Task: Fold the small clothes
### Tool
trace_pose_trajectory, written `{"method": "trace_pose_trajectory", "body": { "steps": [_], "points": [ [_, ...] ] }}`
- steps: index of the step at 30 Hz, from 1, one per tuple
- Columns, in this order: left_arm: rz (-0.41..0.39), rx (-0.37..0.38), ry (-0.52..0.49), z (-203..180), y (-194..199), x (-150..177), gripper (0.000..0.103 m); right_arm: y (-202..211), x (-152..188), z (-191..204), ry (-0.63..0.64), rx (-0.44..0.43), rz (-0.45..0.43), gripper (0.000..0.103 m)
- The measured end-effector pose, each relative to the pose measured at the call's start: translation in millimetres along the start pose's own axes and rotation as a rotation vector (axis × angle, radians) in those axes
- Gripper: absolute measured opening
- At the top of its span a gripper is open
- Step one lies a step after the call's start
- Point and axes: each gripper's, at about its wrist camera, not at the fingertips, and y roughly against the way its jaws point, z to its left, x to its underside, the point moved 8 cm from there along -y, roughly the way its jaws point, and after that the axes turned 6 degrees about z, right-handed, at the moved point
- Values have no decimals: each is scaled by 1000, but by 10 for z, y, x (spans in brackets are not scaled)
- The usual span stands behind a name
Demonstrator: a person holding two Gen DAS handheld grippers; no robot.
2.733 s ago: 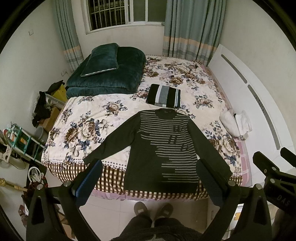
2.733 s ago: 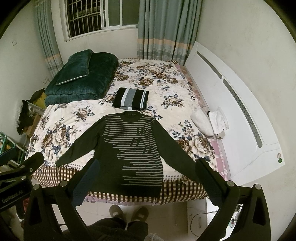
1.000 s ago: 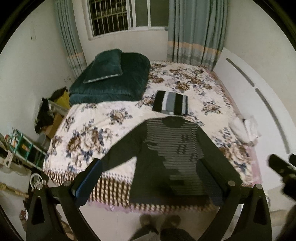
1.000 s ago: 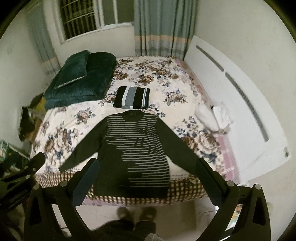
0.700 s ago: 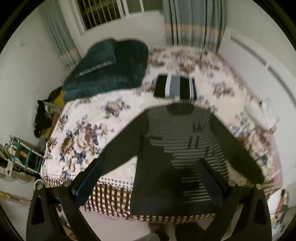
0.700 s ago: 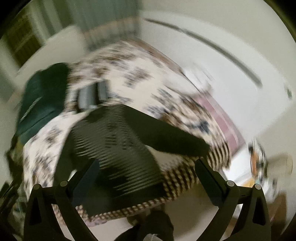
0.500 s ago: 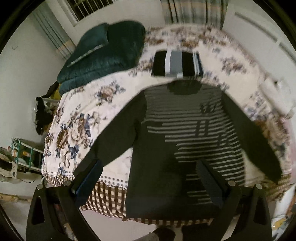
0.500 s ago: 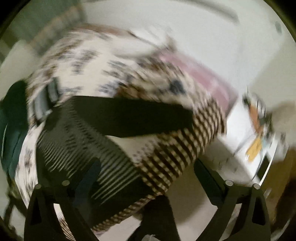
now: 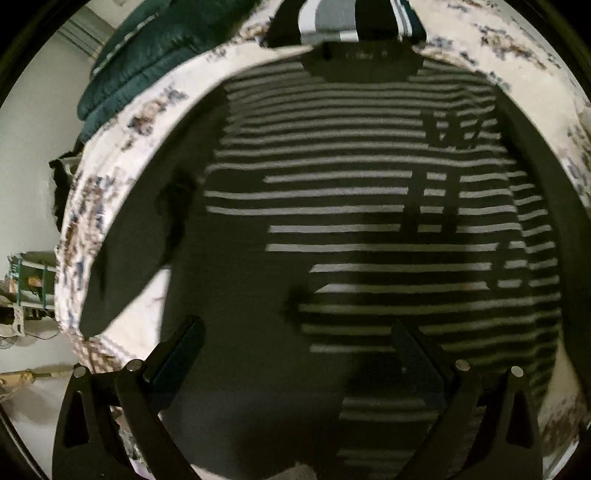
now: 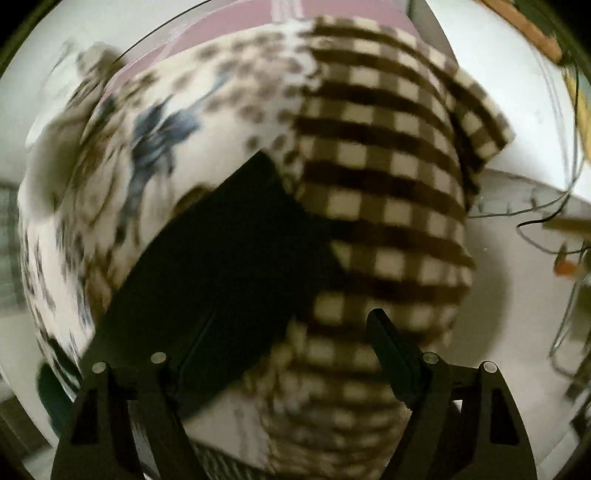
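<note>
- Right wrist view is heavily motion-blurred; bedspread point(image 10: 177, 122) print smears into blotches, fine detail unreadable.
- Sweater's sleeve point(image 10: 229, 266) shows there only as a flat black wedge; its cuff end lies on the spread where the floral part meets the brown-and-cream check border point(image 10: 388, 166). The rest of the garment is out of that view.
- Left wrist view: dark sweater point(image 9: 351, 206) with pale horizontal stripes lies flat, front up, on the bed, collar away from the camera; its hem is cut off behind the gripper frame.
- Knit looks soft and matte; stripes break off into a solid dark patch on the lower left.
- Folded striped garment point(image 9: 343, 22) just past the collar, half cropped at the top edge. Dark green quilt point(image 9: 147, 55) beyond, upper left.
- Left gripper point(image 9: 295, 343): jaws spread wide above the sweater's lower body, gripping nothing.
- Right gripper point(image 10: 284, 343): jaws have just been narrowing, yet apart; the sleeve end lies partly between them, not pinched.
</note>
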Motion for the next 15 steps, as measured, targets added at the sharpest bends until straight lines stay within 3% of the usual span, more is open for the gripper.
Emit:
{"method": "trace_pose_trajectory", "body": {
  "steps": [1, 4, 6, 8, 15],
  "points": [
    [4, 0, -4, -40, -65, -18, 103, -45, -48, 5, -8, -6, -10, 81],
    [4, 18, -19, -187, -227, -76, 103, -69, -151, 29, -33, -12, -76, 58],
    [2, 20, -36, -262, -291, -108, 103, 33, -197, 78, -16, -4, -137, 15],
    [-5, 32, -46, -304, -325, -128, 103, 158, -206, 153, 27, -12, -176, 10],
    [-33, 56, -59, -398, -321, -203, 103, 734, -365, 475, 174, -48, -309, 9]
  ]
}}
